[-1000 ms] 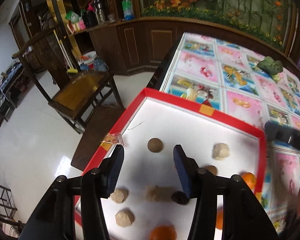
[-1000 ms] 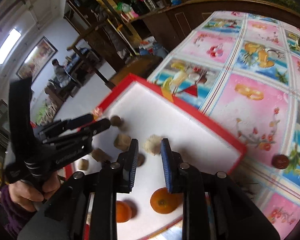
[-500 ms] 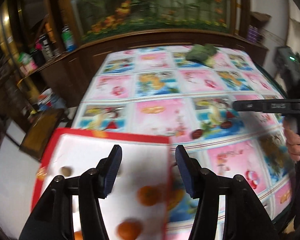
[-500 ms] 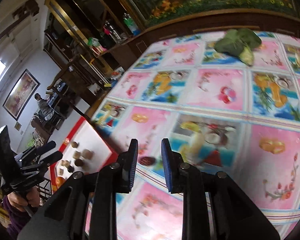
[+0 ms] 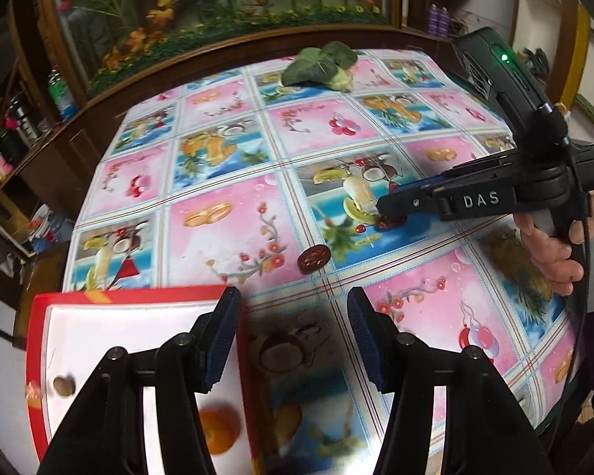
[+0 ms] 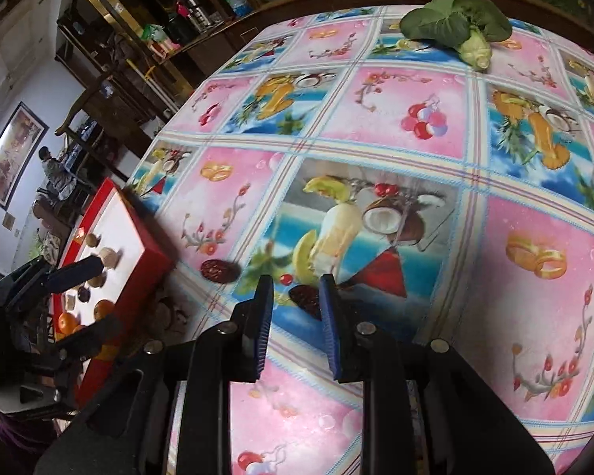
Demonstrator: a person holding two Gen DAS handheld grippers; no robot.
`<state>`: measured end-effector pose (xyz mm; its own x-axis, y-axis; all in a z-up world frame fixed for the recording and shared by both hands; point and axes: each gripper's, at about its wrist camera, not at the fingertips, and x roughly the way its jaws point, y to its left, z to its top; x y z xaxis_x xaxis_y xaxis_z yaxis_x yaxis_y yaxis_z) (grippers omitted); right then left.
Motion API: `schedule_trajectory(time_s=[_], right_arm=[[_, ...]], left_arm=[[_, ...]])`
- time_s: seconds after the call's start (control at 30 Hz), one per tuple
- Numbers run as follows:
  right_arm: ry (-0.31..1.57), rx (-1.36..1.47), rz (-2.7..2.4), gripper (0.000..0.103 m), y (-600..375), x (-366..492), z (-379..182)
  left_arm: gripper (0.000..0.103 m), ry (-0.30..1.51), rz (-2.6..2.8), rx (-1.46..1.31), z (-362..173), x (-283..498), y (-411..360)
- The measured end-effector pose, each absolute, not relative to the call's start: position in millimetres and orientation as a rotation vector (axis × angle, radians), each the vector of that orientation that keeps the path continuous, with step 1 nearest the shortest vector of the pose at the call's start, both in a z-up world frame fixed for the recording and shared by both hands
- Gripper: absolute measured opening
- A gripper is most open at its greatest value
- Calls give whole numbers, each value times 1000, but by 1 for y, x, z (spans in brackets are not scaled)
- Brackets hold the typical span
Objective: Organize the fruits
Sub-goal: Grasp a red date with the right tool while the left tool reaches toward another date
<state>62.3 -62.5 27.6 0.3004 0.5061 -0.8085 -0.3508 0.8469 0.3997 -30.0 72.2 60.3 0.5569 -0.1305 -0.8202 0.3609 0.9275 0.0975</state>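
Observation:
Two dark red dried dates lie on the fruit-print tablecloth. One date (image 5: 314,258) (image 6: 217,271) sits just right of the red-rimmed white tray (image 5: 39,316) (image 6: 146,253). The other date (image 6: 305,297) (image 5: 390,221) lies at the tips of my right gripper (image 6: 296,293) (image 5: 388,208). Its jaws stand narrowly apart around this date, and a gap shows on the date's left side. My left gripper (image 5: 293,304) hangs open over the tray's right rim with nothing between its fingers. The tray holds an orange (image 5: 217,427), a small brown fruit (image 5: 63,386) and several more pieces.
A green leafy vegetable (image 5: 320,65) (image 6: 455,23) lies at the far end of the table. A person's hand (image 5: 550,253) holds the right gripper's handle. Dark wooden cabinets and shelves stand behind and to the left. The table's edge runs along the lower right.
Both grippers swung right, from above the tray to over the tablecloth. The right gripper came down onto a date with its narrow gap unchanged. The left gripper's gap looks the same.

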Motion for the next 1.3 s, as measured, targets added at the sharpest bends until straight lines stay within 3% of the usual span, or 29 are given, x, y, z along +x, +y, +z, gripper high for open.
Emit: schedule_trajectory(time_s=[0.47,0.6,0.77,1.3], right_arm=[[1140,-19,593,26,-45,58,17],[1147,-18,578,16,-48,62,16],[1189,75,560,16,-65,72,15],[1173,254,578,16,-86,78,31]], left_arm=[[56,982,-394,448,38,-2,43],[56,1012,-420,464,32,9,36],[55,1053,-422,456,22,19,33],[22,1088,-433,381,17,19,29]])
